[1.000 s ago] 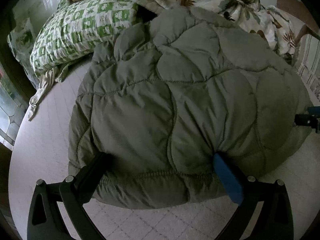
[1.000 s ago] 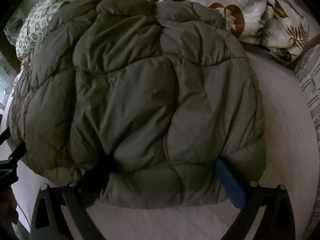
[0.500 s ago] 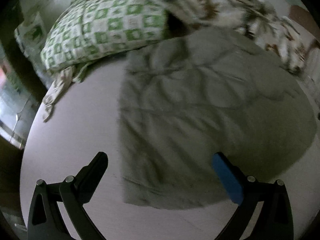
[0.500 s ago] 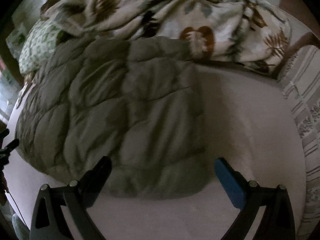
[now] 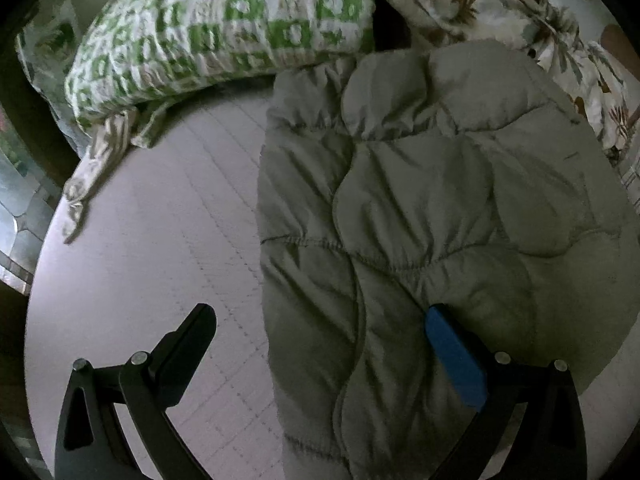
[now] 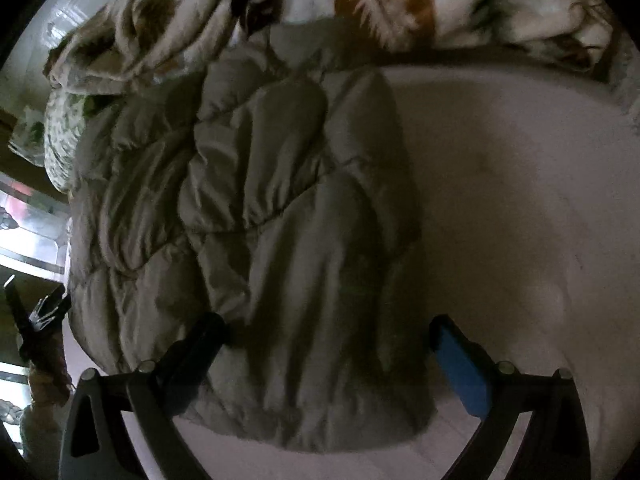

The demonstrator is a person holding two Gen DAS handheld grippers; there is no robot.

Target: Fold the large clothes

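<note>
A grey-green quilted puffer jacket (image 5: 420, 216) lies folded in a puffy bundle on a pale bed sheet (image 5: 160, 240). My left gripper (image 5: 320, 320) is open and empty above the jacket's near left edge. My right gripper (image 6: 324, 328) is open and empty above the jacket (image 6: 260, 220) at its near right edge. The left gripper (image 6: 36, 316) also shows at the far left of the right wrist view.
A green-and-white checked pillow (image 5: 224, 28) lies at the back left. A floral blanket (image 6: 360, 4) is heaped along the back behind the jacket. Bare sheet (image 6: 520, 200) lies right of the jacket. The bed's left edge drops to a tiled floor (image 5: 16, 208).
Both grippers held the jacket's near hem a second ago, let it go and drew back. The left view has swung left and the right view has swung right.
</note>
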